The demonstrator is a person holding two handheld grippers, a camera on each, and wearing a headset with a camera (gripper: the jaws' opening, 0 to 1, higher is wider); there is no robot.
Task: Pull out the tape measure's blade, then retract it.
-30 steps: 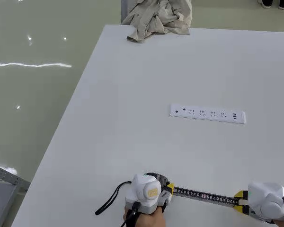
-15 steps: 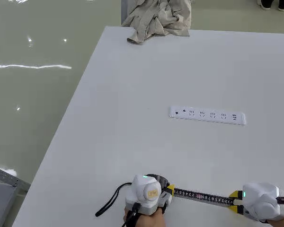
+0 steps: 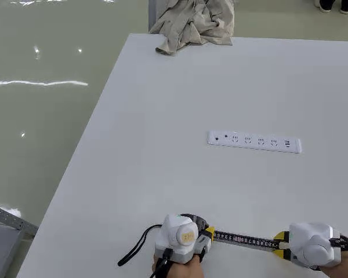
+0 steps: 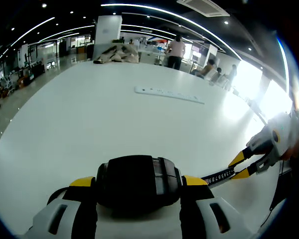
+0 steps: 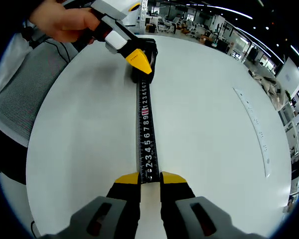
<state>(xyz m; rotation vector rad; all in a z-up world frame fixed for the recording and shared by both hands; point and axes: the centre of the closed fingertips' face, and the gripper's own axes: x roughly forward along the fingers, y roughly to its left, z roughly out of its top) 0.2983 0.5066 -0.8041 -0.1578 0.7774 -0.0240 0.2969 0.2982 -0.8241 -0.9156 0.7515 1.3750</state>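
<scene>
**Two tools hold the tape measure and its blade**

The left tool (image 4: pixel 138 185) is closed around the black tape measure (image 3: pixel 195 220). Its two yellow tips press on the sides of the case. The case sits on the white desk (image 3: pixel 162 116), right between those tips. A hand (image 5: pixel 65 22) holds this tool.

The right tool (image 5: pixel 149 178) is closed on the end of the blade (image 5: pixel 146 129). The blade's end sits between its yellow tips. The blade is out of the case. It runs in a straight line from the left tool to the right tool, low over the desk. Small numbers show along it, and the low numbers are near the right tool.

A thin black strap (image 3: pixel 133 246) curls on the desk on the outer side of the left tool.

A long white power strip (image 3: pixel 254 140) lies flat on the desk, well in front of both tools. A crumpled pale cloth (image 3: pixel 192 23) lies at the far edge of the desk, much farther from the tools than the power strip.
</scene>
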